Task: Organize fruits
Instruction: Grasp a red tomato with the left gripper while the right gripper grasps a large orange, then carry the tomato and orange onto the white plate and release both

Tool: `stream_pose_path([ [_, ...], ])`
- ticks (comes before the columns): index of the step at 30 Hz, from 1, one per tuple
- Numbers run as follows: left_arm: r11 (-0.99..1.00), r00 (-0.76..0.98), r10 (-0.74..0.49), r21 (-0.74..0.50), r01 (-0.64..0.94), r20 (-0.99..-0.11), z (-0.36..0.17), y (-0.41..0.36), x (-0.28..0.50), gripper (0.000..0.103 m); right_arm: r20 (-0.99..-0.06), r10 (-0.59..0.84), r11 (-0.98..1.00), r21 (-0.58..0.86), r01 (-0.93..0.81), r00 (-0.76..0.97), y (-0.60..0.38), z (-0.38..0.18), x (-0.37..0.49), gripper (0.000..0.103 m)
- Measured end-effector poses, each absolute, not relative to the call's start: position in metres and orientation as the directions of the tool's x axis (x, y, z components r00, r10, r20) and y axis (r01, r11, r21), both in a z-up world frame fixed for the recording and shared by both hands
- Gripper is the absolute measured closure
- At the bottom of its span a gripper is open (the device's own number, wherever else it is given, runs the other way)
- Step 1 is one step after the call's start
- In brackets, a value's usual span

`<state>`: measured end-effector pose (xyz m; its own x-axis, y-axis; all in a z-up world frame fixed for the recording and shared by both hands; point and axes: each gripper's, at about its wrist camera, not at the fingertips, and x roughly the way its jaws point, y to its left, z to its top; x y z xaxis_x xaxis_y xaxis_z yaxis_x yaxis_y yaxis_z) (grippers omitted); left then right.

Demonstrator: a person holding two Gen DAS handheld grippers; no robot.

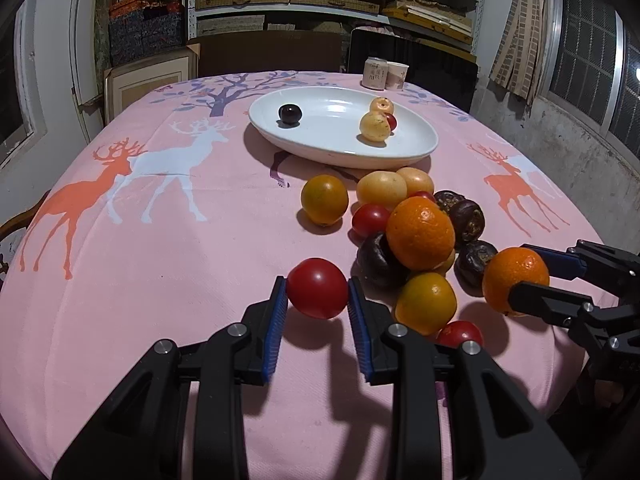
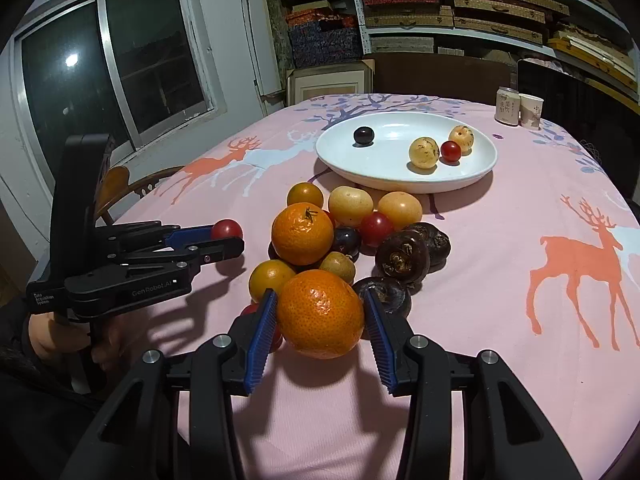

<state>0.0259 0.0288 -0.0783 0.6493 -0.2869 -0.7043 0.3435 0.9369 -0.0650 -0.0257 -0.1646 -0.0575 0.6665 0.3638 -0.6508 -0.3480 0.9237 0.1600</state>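
Red and clear of the cloth, a cherry tomato [image 1: 317, 288] sits clamped between the left gripper [image 1: 317, 294] pads, left of the fruit pile [image 1: 416, 232]. The right gripper [image 2: 320, 314] clasps an orange mandarin [image 2: 320, 314] at the pile's near edge; the white plate [image 1: 420, 148] lies beyond

Your left gripper [image 1: 317, 292] holds a red tomato [image 1: 317, 288] between its blue fingers [image 1: 277, 320]; at right, your right gripper [image 1: 532, 276] grips an orange [image 1: 514, 280] beside the fruit pile [image 1: 416, 232]; white plate [image 1: 420, 144] beyond.
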Motion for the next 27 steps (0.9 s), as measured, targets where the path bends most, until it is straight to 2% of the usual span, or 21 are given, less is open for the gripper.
stream_pose_path([
  [19,0.934,0.669,-0.295,-0.059,0.352,-0.682,-0.065,0.028,0.02,0.073,-0.623,0.363,0.928,0.171,-0.332,0.693,-0.177,-0.048,-0.032,0.058],
  [27,0.926,0.679,-0.323,-0.072,0.371,-0.66,-0.035,0.027,0.039,0.073,-0.594,0.365,0.93,0.196,-0.312,0.717,-0.193,-0.025,-0.019,0.058],
])
